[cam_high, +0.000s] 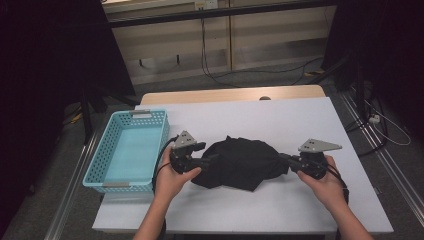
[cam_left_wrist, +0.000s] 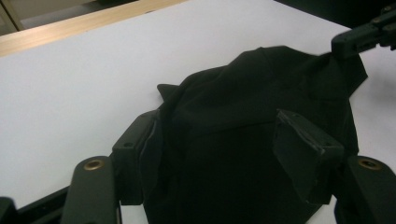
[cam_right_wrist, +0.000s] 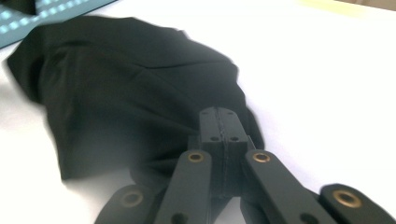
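Right tool (cam_right_wrist: 218, 122) pinching black cloth (cam_high: 240, 162), rumpled, bunched

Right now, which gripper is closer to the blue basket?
Left. The left gripper sits just beside the blue basket, its jaws open around the black cloth. The right gripper pinches the cloth's far edge.
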